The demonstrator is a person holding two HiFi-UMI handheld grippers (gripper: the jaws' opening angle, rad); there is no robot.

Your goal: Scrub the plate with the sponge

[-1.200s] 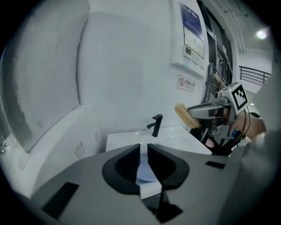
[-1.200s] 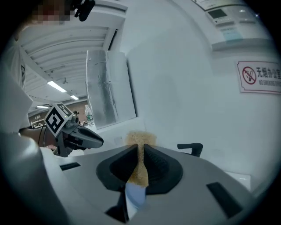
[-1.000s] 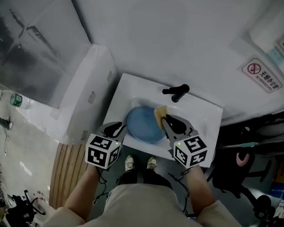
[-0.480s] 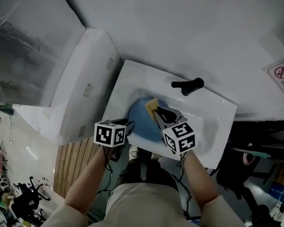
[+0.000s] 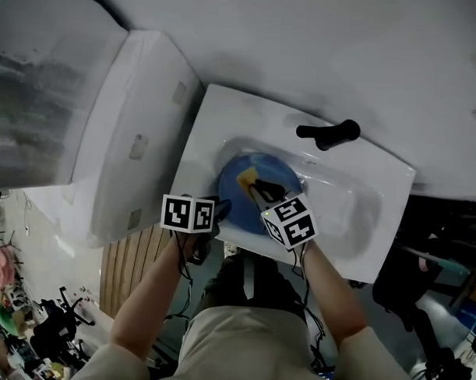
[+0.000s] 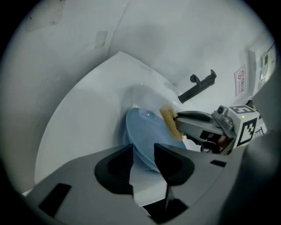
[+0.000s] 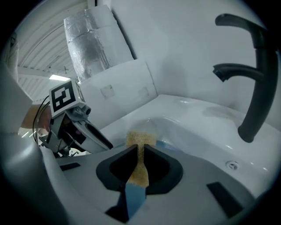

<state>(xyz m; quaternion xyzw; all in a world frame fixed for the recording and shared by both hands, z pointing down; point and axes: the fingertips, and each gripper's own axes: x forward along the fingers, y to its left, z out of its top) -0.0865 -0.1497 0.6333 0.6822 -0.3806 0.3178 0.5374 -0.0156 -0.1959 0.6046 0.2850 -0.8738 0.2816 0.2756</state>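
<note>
The right gripper (image 7: 141, 154) pinches the sponge (image 7: 140, 139) onto the plate (image 5: 232, 191) at the sink's (image 5: 217, 114) left end to scrub; the left gripper's (image 6: 143, 154) jaws are opening, the plate's rim loose between them

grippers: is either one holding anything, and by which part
The right gripper pinches the yellow porous sponge across its narrow middle. The left gripper has its jaws opening, with the round blue plate rim between them, not gripped.
</note>
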